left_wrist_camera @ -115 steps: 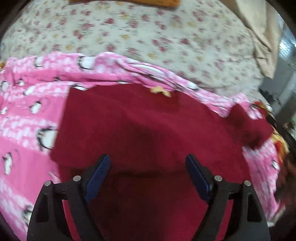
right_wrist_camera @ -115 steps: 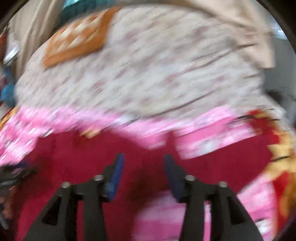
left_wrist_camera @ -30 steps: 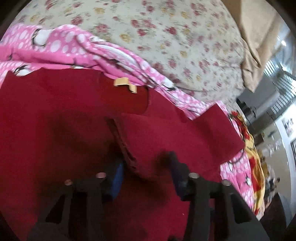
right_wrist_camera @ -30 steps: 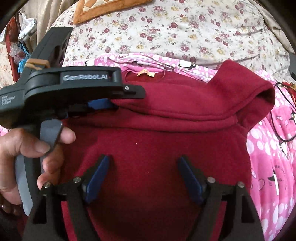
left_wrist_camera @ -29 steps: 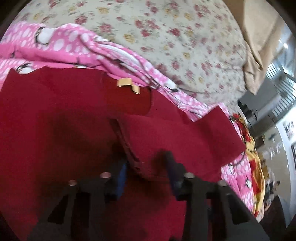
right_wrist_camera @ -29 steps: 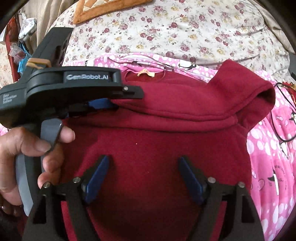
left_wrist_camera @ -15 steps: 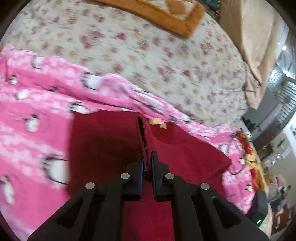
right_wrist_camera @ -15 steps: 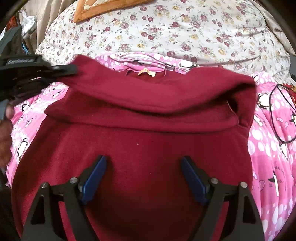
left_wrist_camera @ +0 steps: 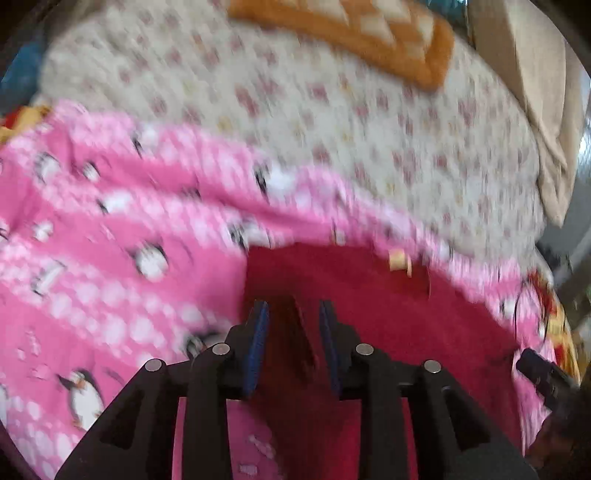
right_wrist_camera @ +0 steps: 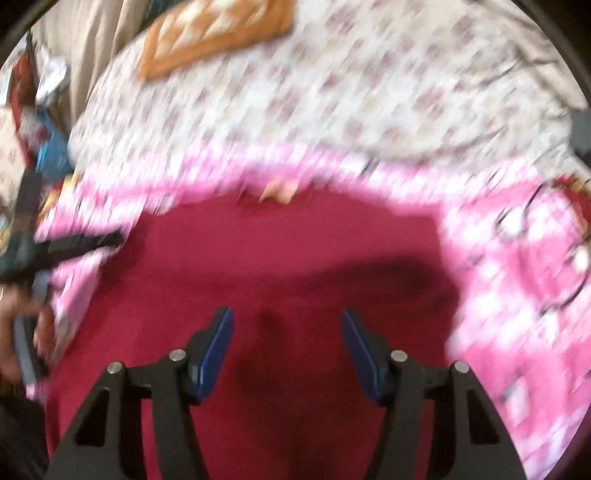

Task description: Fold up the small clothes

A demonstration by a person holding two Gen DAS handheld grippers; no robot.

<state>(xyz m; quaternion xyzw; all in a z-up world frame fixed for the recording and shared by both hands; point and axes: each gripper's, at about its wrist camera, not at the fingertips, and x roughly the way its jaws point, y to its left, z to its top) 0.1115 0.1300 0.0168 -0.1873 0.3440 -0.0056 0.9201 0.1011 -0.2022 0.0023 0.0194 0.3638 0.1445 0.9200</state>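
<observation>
A dark red fleece top (right_wrist_camera: pixel 295 258) lies spread on a pink penguin-print blanket (left_wrist_camera: pixel 92 236) over a bed.

Both views are motion-blurred. Beyond the blanket stretches a cream bedsheet with small red flowers (left_wrist_camera: pixel 332 122), with an orange quilted cushion (left_wrist_camera: pixel 354 33) at its far end and beige fabric (left_wrist_camera: pixel 546 110) at the bed's right edge. The left gripper (left_wrist_camera: pixel 293 325) has its blue pads slightly apart, a raised fold of the red top standing between them; whether they touch it cannot be told. The right gripper (right_wrist_camera: pixel 288 339) hovers over the garment's middle, its jaws wide apart and empty. A small tan neck label (right_wrist_camera: pixel 279 192) marks the collar at the far edge.
</observation>
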